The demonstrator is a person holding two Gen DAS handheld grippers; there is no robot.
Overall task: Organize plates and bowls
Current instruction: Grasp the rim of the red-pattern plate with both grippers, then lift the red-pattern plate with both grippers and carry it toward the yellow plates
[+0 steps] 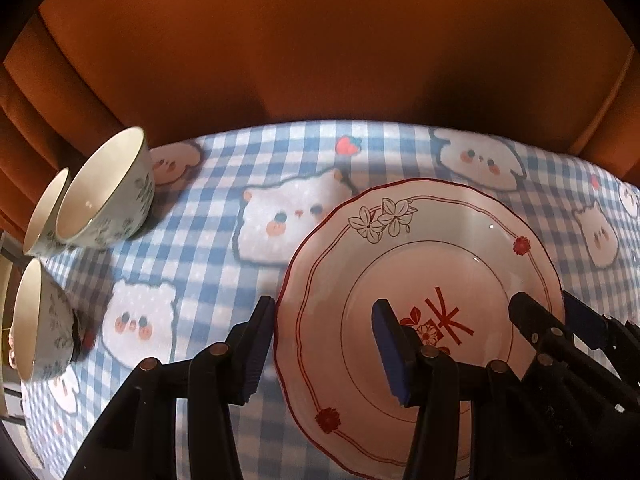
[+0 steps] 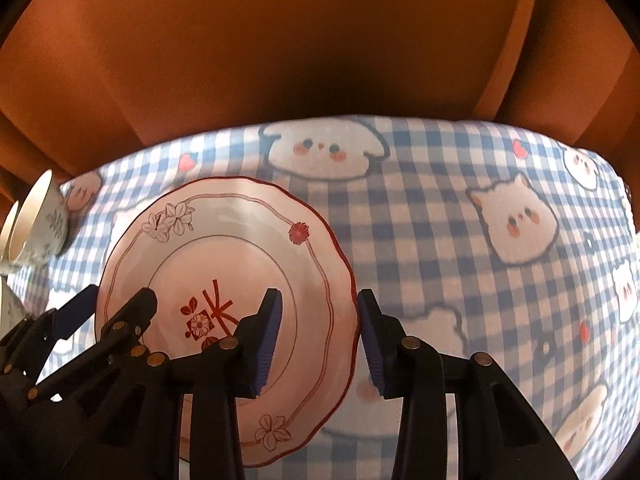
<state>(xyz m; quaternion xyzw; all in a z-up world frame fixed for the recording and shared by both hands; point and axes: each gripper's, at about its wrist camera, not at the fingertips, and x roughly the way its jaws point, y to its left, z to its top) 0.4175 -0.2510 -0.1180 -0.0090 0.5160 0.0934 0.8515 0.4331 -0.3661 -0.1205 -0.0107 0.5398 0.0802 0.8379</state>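
Note:
A pink scalloped plate (image 1: 440,248) (image 2: 224,240) with a red rim line, flowers and a red centre motif lies on the checked tablecloth. My left gripper (image 1: 322,306) (image 2: 116,296) straddles its left rim. One finger is outside the edge and the other over the well, with a wide gap between the pads. My right gripper (image 2: 319,294) (image 1: 550,304) straddles the opposite rim the same way, and its outer pad stands just clear of the edge. No pad visibly presses on the plate. Three pale leaf-patterned bowls (image 1: 108,192) (image 1: 46,216) (image 1: 40,320) stand at the far left.
The blue-and-white checked tablecloth (image 2: 440,240), printed with animal faces, covers the table. An orange curtain (image 1: 320,40) hangs behind its far edge. The cloth to the right of the plate holds nothing. The bowls (image 2: 40,220) crowd the left edge.

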